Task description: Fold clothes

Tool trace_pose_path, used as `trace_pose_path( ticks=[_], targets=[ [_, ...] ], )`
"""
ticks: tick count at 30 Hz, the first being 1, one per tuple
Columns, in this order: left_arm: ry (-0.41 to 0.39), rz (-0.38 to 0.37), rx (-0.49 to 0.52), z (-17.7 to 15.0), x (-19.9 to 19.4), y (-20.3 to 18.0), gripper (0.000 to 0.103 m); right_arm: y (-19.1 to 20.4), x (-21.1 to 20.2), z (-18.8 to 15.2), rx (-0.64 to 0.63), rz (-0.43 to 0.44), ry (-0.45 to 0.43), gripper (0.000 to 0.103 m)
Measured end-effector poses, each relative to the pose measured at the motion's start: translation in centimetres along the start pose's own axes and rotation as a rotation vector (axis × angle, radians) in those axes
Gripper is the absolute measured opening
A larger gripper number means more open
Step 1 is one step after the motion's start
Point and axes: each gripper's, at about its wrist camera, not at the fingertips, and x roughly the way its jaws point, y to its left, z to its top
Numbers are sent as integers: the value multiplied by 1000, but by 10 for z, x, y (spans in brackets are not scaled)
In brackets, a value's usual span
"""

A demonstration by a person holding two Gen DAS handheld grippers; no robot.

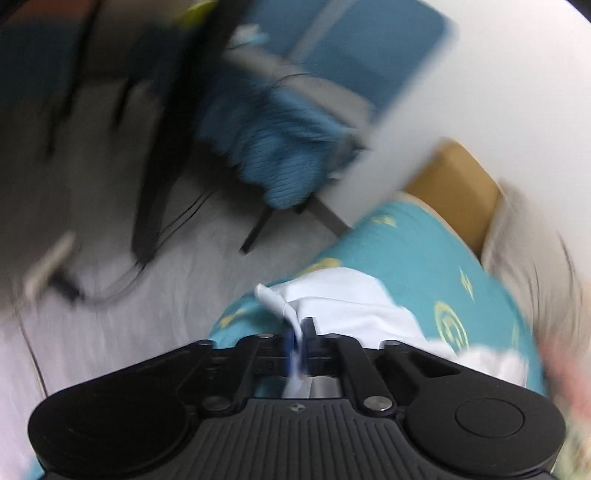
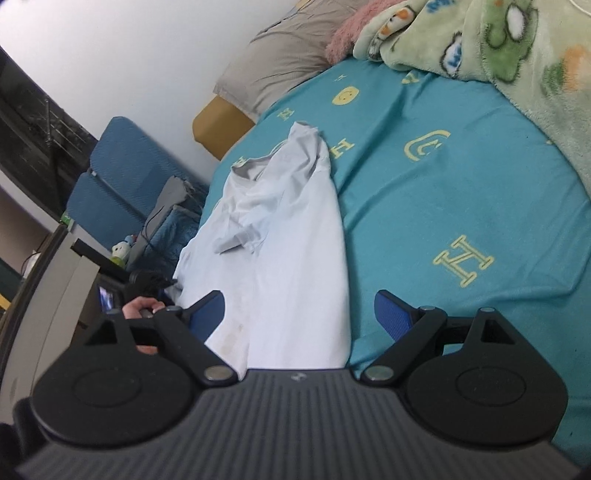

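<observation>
A white T-shirt (image 2: 280, 236) lies lengthwise on the teal bed sheet (image 2: 461, 192), collar far, one sleeve folded over its middle. My right gripper (image 2: 299, 314) is open, its blue pads either side of the shirt's near hem, just above it. My left gripper (image 1: 301, 332) is shut on a bunched edge of the white T-shirt (image 1: 340, 299) at the bed's side edge; that view is motion-blurred. The left gripper and the hand holding it show in the right wrist view (image 2: 147, 284) by the shirt's left edge.
A green fleece blanket (image 2: 517, 48), a pink fuzzy item (image 2: 351, 33) and a grey pillow (image 2: 288, 55) lie at the bed's far end. A blue chair (image 2: 122, 177) with a blue knit cloth (image 1: 273, 147) stands beside the bed. Cables lie on the floor (image 1: 110, 288).
</observation>
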Motion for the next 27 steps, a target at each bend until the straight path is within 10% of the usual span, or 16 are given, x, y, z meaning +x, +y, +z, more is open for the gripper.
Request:
trace_pose_path(
  ticks=[7,15,17,21,27],
  targets=[
    [-154,58,427,3,-71,-93,4,8,-7,-4,-37,1,-9,89],
    [-222,-141,987,-91,-138,-241,4,4,-11,-3,-53,-28,-31,89],
    [-182,-187,992,-115,-141,-265,11,1,-12,-4,-54,-24,-37,89],
    [-71,-271,880,-147,-152,-283,59,-7,-10,-6,-42,-41,-37,89],
    [-68,-306,817,-174,-206,-257,81,-3,-9,-7,-67,-33,-48,89]
  ],
)
